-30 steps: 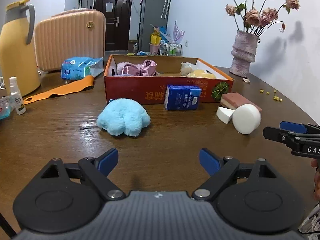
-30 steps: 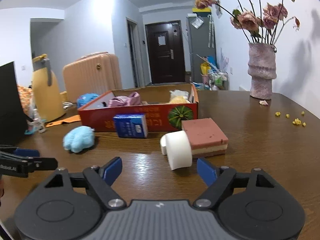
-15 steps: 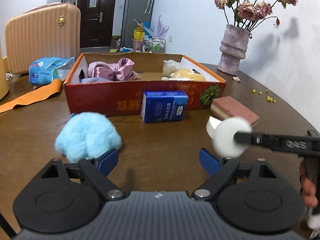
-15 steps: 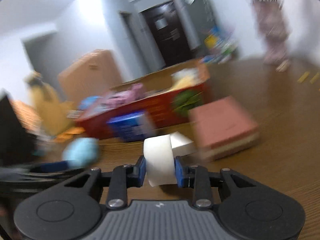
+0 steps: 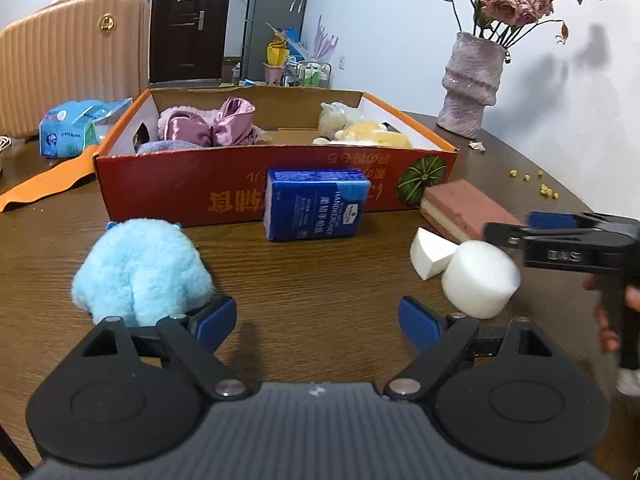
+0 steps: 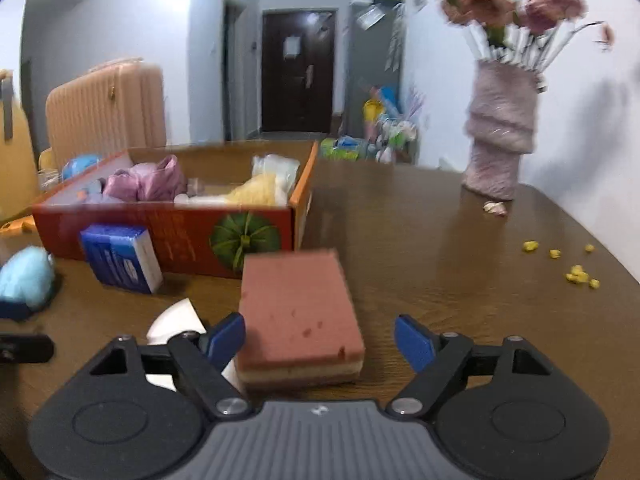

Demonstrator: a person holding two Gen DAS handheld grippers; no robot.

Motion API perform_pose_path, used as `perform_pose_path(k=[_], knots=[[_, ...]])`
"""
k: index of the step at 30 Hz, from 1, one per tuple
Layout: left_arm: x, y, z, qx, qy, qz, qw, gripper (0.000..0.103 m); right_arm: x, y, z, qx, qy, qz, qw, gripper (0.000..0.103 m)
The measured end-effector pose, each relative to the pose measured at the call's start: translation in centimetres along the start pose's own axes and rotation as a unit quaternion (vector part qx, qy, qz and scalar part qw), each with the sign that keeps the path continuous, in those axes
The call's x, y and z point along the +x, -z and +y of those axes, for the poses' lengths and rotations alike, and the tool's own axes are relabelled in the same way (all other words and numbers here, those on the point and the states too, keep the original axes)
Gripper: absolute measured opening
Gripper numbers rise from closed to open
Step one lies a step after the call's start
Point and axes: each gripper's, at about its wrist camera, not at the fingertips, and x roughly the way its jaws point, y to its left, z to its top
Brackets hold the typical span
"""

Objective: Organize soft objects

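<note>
The right gripper (image 6: 320, 338) is opening, its jaws straddling a pink layered sponge block (image 6: 298, 312) without pressing it. The left gripper (image 5: 318, 322) is hanging wide open, holding nothing, beside a fluffy blue plush (image 5: 142, 270). A white foam cylinder (image 5: 480, 278) is lying near the red cardboard box (image 5: 240, 196) on the brown wooden desk (image 5: 320, 276).

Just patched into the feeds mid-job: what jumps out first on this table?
The red cardboard box with an orange rim sits mid-table, already holding a pink satin scrunchie and a yellow plush. In front of it lie a fluffy light-blue plush, a blue tissue pack leaning on the box, a pink layered sponge block and a white foam cylinder. The right gripper, jaws opening, frames the sponge block.
</note>
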Motion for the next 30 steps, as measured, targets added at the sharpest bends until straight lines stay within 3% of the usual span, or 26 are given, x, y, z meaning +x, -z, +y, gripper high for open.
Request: perform_pose_path(k=[2, 7, 10, 14, 18, 21, 23, 26, 30], knots=[[-0.4, 0.1, -0.1, 0.002, -0.004, -0.003, 1.0, 0.09, 0.8, -0.3, -0.3, 0.016, -0.028, 0.014, 0.999, 0.084], [-1.6, 0.6, 0.0, -0.004, -0.024, -0.001, 0.9997, 0.09, 1.5, -0.7, -0.1, 0.035, -0.039, 0.019, 0.998, 0.081], [-2.4, 0.9, -0.3, -0.005, -0.029, -0.002, 0.9996, 0.09, 2.4, -0.1, -0.5, 0.036, -0.026, 0.039, 0.998, 0.069], [-4.3, 1.1, -0.9, 0.0, -0.029, -0.018, 0.9994, 0.09, 0.4, 0.4, -1.9, 0.058, -0.001, 0.008, 0.998, 0.068], [-5.4, 1.3, -1.0, -0.001, -0.036, -0.027, 0.999, 0.09, -5.4, 0.8, -3.4, 0.069, 0.016, -0.049, 0.996, 0.068], [-6.1, 1.6, -0.8, -0.009, -0.039, -0.032, 0.9987, 0.09, -10.4, 2.1, -2.3, 0.045, -0.053, -0.08, 0.994, 0.068], [-6.6, 1.8, -0.3, -0.023, -0.047, -0.036, 0.998, 0.09, -12.1, 3.6, 0.0, -0.006, -0.14, -0.052, 0.989, 0.068], [-7.2, 2.2, 1.0, -0.056, -0.056, -0.035, 0.9962, 0.09, -12.7, 6.2, 3.9, -0.062, -0.212, -0.015, 0.975, 0.068], [-7.9, 2.8, 1.9, -0.085, -0.046, -0.028, 0.9949, 0.089, -12.0, 8.1, 7.6, -0.118, -0.269, 0.009, 0.956, 0.069]])
